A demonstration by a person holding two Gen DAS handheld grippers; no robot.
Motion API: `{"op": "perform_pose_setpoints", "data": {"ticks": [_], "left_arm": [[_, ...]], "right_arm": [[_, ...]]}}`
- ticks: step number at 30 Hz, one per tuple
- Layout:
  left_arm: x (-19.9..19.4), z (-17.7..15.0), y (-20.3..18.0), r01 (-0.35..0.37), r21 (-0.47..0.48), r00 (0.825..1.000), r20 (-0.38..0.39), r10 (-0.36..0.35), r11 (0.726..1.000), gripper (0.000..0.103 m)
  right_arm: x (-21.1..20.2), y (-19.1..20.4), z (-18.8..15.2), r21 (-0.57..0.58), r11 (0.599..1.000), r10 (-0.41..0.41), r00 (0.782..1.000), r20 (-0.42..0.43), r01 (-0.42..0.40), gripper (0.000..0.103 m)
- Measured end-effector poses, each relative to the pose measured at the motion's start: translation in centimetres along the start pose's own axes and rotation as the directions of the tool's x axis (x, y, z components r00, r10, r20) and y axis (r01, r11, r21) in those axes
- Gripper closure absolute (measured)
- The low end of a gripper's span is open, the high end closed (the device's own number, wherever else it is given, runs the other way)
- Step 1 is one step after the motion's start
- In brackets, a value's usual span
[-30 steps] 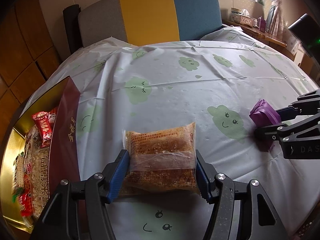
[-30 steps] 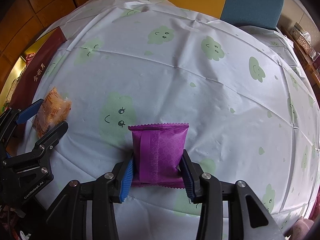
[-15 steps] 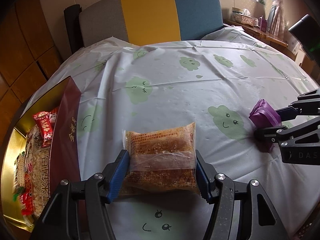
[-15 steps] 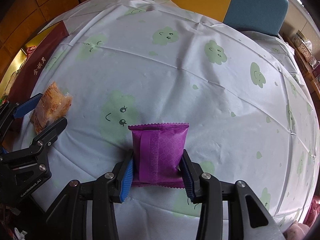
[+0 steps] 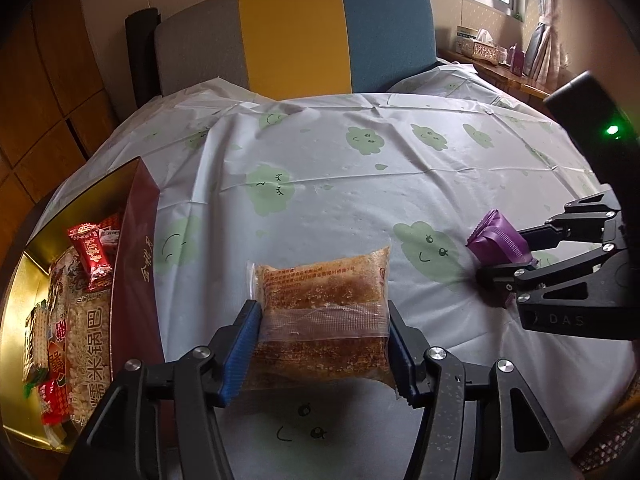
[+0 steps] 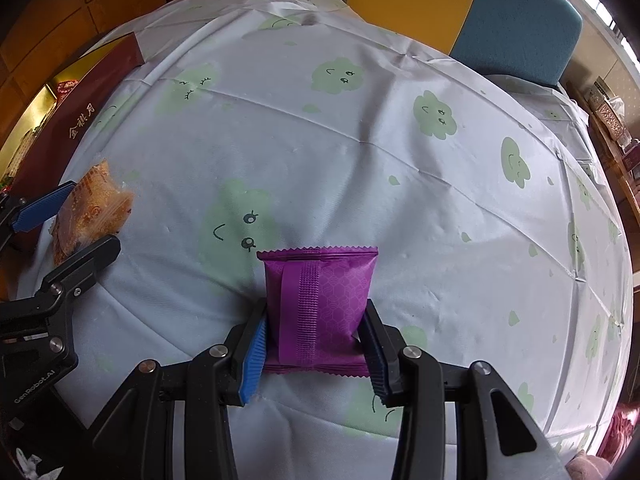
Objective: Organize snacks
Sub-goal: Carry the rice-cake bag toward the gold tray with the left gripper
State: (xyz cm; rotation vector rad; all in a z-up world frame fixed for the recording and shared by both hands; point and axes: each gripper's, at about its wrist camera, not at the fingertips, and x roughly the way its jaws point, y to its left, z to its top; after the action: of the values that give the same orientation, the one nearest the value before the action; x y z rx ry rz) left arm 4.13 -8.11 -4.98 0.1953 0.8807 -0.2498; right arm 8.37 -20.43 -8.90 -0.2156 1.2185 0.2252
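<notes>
I've got the left gripper (image 5: 324,344) clamped on the clear pack (image 5: 322,320) of brown crispy snack, pads pressing both short edges; its jaws have just been closing a touch on the pack between them. The pack sits at 6 o'clock in the left view, over the cloth (image 5: 340,184) with green cloud faces. At 9 o'clock there, the maroon box (image 5: 134,264) stands open, gold inside, with red packets (image 5: 90,256) and a big rice-cracker bag (image 5: 86,344) lying in it; the pack is just beside the box wall, apart from it. My right gripper (image 6: 314,344) is clenched on the purple pouch (image 6: 318,300), seam facing up, pads squeezing its lower sides. In the left view that pouch shows at 3 o'clock, well apart from the brown pack. In the right view the left gripper and its pack show at 9 o'clock. A grey, yellow and blue chair (image 5: 296,36) stands at 12 o'clock behind the table.
</notes>
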Motion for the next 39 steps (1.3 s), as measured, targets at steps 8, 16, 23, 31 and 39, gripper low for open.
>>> {"op": "perform_pose_setpoints", "data": {"ticks": [8,16,23,31,39], "left_arm": [[-4.0,0.8,1.4,0.044,-0.045,0.997,0.065,-0.041,0.998,0.043],[-8.0,1.0,8.8,0.045,-0.227,0.993,0.112,-0.02,0.973,0.065],[-6.2,-1.4,15.7,-0.056,-0.345,0.997,0.031,0.072,0.937,0.074],[-7.0,-1.9,14.5,-0.031,-0.301,0.997,0.052,0.049,0.953,0.074],[-4.6,0.4,5.3,0.157,0.27,0.987,-0.065,-0.144,0.95,0.028]], "right_arm": [[-0.2,-0.3,0.0,0.002,1.0,0.003,1.0,0.002,-0.003,0.06],[-0.5,0.4,-0.2,-0.023,1.0,-0.016,1.0,0.01,0.016,0.06],[-0.7,0.7,-0.4,-0.027,0.999,-0.022,1.0,0.014,0.023,0.06],[-0.8,0.4,-0.3,-0.02,1.0,-0.02,1.0,0.013,0.02,0.06],[-0.6,0.3,-0.2,-0.016,1.0,-0.02,1.0,0.01,0.02,0.06]]}}
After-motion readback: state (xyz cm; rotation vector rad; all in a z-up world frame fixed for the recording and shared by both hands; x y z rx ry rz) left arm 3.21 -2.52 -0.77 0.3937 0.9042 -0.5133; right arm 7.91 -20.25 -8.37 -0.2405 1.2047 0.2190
